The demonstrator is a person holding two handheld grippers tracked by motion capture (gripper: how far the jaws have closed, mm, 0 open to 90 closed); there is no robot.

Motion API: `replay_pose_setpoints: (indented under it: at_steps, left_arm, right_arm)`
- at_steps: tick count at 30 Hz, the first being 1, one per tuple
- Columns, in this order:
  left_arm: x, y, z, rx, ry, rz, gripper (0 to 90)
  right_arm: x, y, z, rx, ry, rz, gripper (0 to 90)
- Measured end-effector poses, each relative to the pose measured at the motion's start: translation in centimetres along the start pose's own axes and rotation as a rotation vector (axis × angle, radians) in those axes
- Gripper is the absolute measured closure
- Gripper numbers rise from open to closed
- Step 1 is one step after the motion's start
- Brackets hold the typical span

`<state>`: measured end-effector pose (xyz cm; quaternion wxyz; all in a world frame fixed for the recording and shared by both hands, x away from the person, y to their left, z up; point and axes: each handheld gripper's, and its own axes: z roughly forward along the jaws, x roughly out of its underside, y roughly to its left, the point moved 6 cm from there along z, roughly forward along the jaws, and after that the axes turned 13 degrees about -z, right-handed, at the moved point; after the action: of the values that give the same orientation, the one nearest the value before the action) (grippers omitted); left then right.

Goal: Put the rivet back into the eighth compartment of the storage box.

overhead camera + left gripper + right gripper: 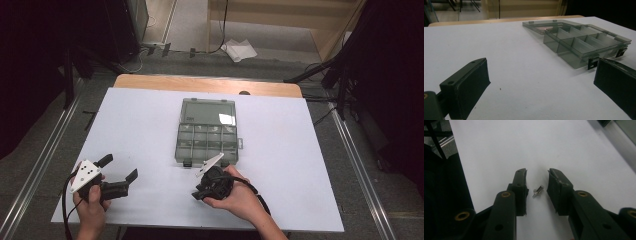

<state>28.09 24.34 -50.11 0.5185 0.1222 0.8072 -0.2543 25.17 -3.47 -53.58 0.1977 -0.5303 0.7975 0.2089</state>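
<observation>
- The right gripper (pixel 537 182) has its two black jaws spread a little, with a narrow gap between them, and they hold nothing.
- In this gap lies a small metal pin (pixel 538 191) on the white table (pixel 499 150). It is silver and shiny, short, with a thicker round body and a thinner end, and it lies on its side, slanted between the two jaws.
- The pin touches neither jaw; it is slightly nearer to the jaw at the left of the right gripper view.
- In the high view the right gripper (pixel 200 192) is held in the person's right hand (pixel 240 197) near the front edge of the table, just in front of the plastic box (pixel 207 131).
- The box is clear and grey, open, with its lid laid flat behind it and small divided compartments inside; I cannot tell if something is in them.
- The left gripper (pixel 120 169) has its jaws spread wide and empty, resting low over the table, well apart from the right gripper and to its left.
- From the left gripper view, the box (pixel 584 42) stands ahead and to the right, with two black latches on its near wall.
</observation>
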Motion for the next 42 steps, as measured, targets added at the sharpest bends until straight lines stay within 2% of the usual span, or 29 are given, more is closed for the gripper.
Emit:
replay_pose_setpoints:
  at_steps: [9,12,15,26,42]
  left_arm:
    - [0.0,0.0,0.0,-0.001,0.000,0.001,0.0]
    - [0.0,0.0,0.0,-0.001,0.002,0.004,0.0]
    - [0.0,0.0,0.0,0.000,0.001,0.001,0.0]
    - [0.0,-0.1,0.0,0.005,0.001,0.004,0.0]
    - [0.0,-0.2,0.0,0.005,0.000,0.002,0.0]
  right_arm:
    - [0.3,0.0,0.5,0.008,0.015,0.006,78.8]
    - [0.4,0.2,0.6,0.008,0.018,-0.025,82.5]
    - [0.5,0.2,0.7,0.013,0.016,-0.033,84.2]
    - [0.7,0.0,0.1,0.019,0.003,-0.040,84.6]
    - [0.9,-0.9,-1.6,0.032,-0.038,-0.008,84.6]
